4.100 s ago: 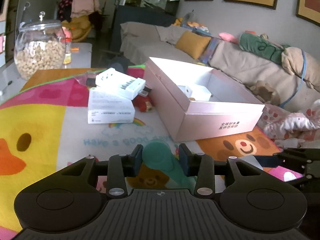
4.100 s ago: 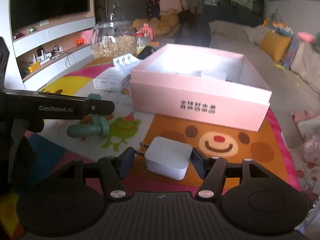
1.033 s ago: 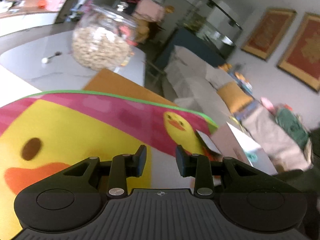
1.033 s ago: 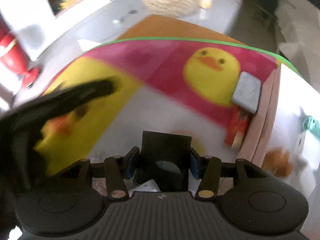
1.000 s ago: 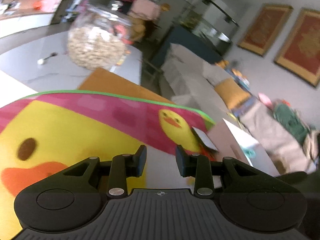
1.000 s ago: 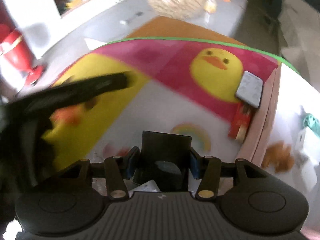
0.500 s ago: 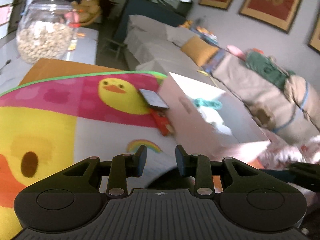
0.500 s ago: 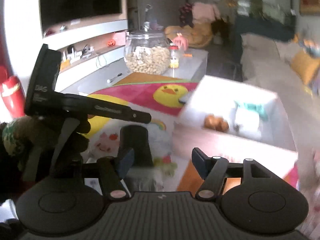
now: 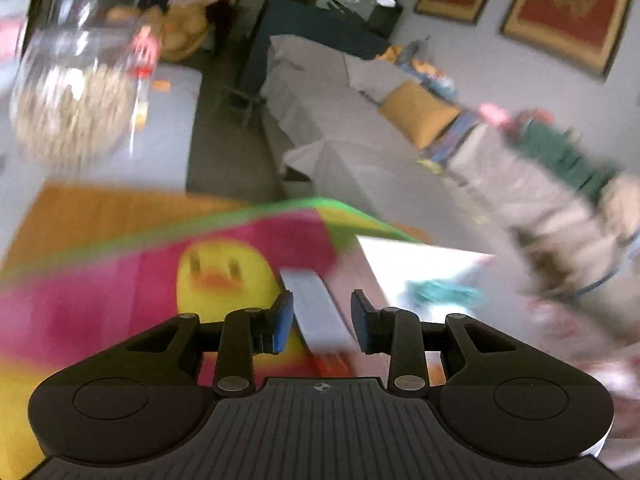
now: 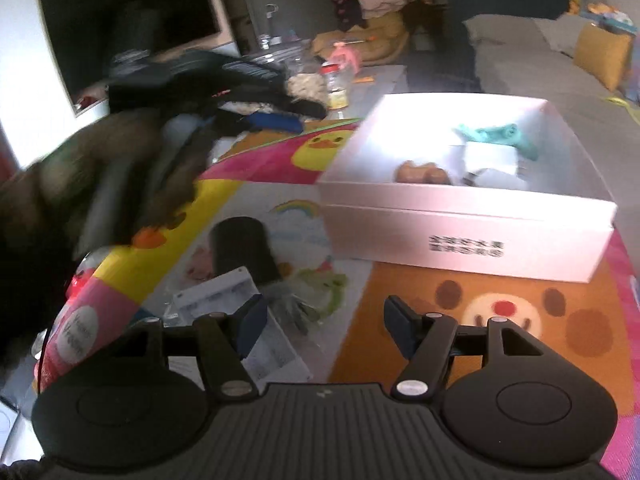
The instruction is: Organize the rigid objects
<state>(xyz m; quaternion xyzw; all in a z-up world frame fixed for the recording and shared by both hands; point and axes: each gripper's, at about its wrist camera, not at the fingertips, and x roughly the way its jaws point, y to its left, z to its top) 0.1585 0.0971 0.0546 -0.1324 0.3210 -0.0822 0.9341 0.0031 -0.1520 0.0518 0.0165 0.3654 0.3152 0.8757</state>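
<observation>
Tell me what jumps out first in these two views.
The open pale pink cardboard box on the bright cartoon play mat dominates the right wrist view, a teal item and a white block inside. Left of it lie a black cylinder and a white slotted tray.

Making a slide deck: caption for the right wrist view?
Open right gripper hovers over the cartoon mat before the pink box holding sorted items.
</observation>
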